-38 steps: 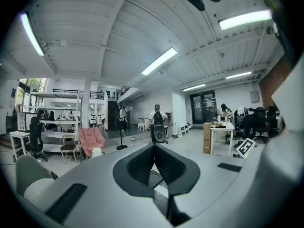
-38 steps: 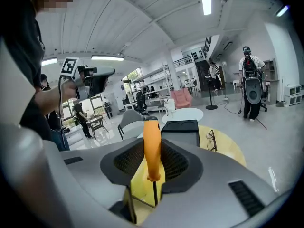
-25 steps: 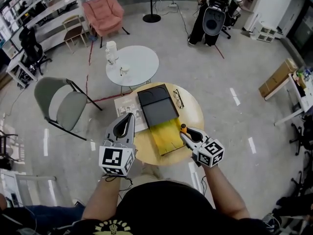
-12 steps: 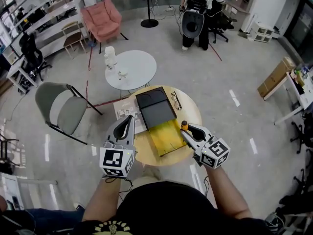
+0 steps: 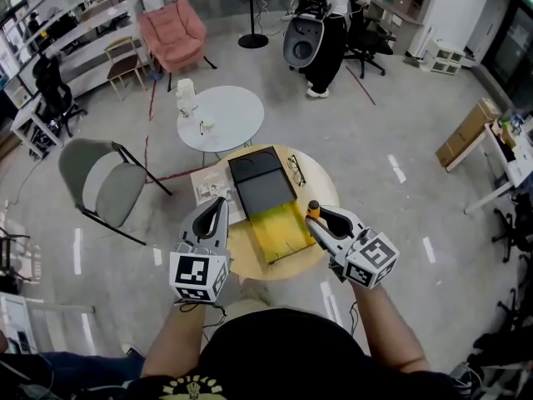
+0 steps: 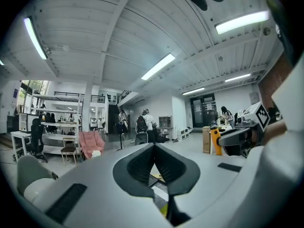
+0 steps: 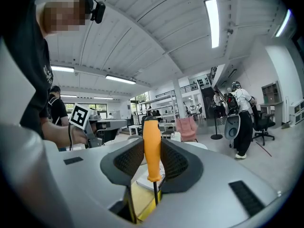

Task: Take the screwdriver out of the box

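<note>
Screwdriver [image 7: 151, 148] in R gripper [image 7: 152, 144], by box [image 5: 280, 232] edge

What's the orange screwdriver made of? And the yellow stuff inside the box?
The screwdriver has a handle that looks like smooth orange plastic, evenly coloured and not shiny. Its thin dark shaft looks like metal. The box seems lined with yellow foam, dull and a bit patchy, though that's a guess. Its black lid looks like hard plastic.

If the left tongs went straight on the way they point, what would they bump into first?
Probably nothing near: the left tongs aim almost level over the table, toward open floor and a distant standing person. Depth is hard to judge.
</note>
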{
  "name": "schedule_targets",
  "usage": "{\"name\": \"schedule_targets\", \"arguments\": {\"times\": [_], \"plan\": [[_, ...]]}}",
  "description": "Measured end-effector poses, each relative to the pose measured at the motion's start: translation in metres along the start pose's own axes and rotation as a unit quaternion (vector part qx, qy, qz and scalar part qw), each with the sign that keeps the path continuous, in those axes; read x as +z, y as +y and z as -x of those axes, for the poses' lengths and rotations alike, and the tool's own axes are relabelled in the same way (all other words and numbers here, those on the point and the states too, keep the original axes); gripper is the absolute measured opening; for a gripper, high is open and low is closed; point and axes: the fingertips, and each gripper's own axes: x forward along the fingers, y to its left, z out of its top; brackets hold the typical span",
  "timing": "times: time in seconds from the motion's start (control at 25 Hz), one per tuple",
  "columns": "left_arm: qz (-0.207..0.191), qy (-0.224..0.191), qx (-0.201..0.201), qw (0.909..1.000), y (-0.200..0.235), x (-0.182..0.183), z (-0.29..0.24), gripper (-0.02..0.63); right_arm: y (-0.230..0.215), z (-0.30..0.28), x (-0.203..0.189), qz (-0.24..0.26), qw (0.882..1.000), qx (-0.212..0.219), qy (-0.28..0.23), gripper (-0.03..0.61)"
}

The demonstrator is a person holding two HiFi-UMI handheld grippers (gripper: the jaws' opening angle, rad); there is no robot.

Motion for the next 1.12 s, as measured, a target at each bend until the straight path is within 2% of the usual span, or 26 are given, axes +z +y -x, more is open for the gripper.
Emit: {"name": "schedule_targets", "arguments": {"times": [0.6, 0.84, 1.12], "plan": [[-0.004, -0.001, 0.002, 1.0, -0.02, 0.002, 0.023, 0.014, 0.025, 0.027, 0.044, -0.015, 0.999, 0.023, -0.047, 0.124], [-0.009, 0.002, 0.002, 1.0, -0.024, 0.001, 0.029, 0.014, 0.031, 0.032, 0.047, -0.021, 0.998, 0.028, -0.05, 0.124], [-0.02, 0.01, 0.002, 0.9998, -0.03, -0.003, 0.042, 0.014, 0.04, 0.037, 0.04, -0.001, 0.999, 0.024, -0.041, 0.124]]}}
